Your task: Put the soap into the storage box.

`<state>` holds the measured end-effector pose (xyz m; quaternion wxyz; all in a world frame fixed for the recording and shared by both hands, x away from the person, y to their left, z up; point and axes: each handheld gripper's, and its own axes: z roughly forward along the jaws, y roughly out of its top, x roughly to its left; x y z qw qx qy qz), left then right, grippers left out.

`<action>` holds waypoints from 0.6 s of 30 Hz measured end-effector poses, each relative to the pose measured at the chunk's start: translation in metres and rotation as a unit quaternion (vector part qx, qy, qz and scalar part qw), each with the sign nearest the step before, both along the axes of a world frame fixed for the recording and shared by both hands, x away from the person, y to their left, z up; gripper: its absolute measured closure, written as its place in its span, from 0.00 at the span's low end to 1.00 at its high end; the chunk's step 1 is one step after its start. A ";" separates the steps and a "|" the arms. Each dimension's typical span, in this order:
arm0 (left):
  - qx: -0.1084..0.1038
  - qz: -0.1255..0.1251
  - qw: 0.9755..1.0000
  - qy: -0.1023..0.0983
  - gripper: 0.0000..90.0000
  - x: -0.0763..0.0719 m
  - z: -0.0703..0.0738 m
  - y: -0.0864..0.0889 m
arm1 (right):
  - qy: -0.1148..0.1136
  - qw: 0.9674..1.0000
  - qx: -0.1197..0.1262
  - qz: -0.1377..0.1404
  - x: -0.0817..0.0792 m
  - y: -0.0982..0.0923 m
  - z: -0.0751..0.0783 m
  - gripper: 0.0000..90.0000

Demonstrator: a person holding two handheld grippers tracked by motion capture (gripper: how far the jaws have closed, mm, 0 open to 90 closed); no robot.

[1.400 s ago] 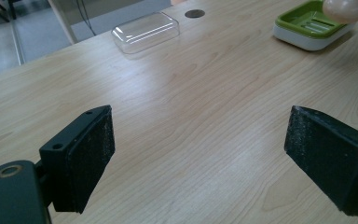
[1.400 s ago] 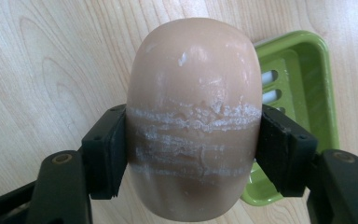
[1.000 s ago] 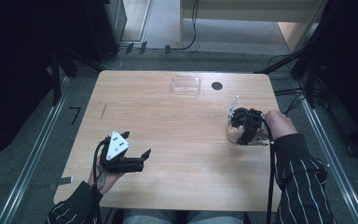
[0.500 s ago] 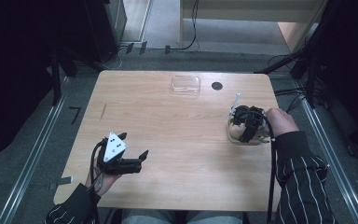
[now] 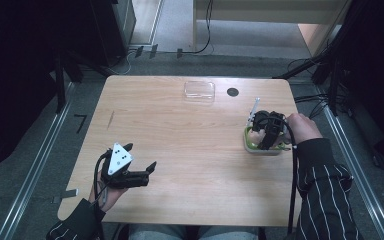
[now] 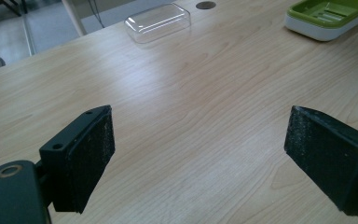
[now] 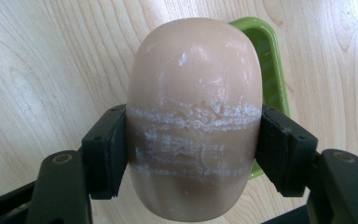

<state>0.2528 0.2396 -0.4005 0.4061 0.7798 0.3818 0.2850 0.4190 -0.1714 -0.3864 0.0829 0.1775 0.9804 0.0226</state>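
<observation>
Right gripper squeezes smooth pinkish-tan oval soap bar over green soap dish, near tabletop right edge. Soap likely slippery, scratches easily; grip wide middle. Left gripper open, empty.

Counts: 1 wooden table; 2 grippers, i.e. 1 left gripper and 1 right gripper, w/ 2 black jaws each; 1 bar of soap, beige; 1 green soap dish w/ white base; 1 clear plastic lid; 1 round dark hole in tabletop; 1 grey three-cornered plate on the left gripper; 2 hands, 1 per gripper
</observation>
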 end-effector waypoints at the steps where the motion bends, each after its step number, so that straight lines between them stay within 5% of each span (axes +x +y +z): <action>1: 0.000 0.002 1.000 0.001 0.10 0.000 0.000 0.000 | -0.003 1.000 0.000 0.002 0.002 -0.001 0.000 0.37; 18: 0.002 0.012 1.000 0.004 0.10 -0.003 -0.001 0.006 | 0.000 1.000 -0.006 -0.002 0.014 -0.007 -0.010 0.37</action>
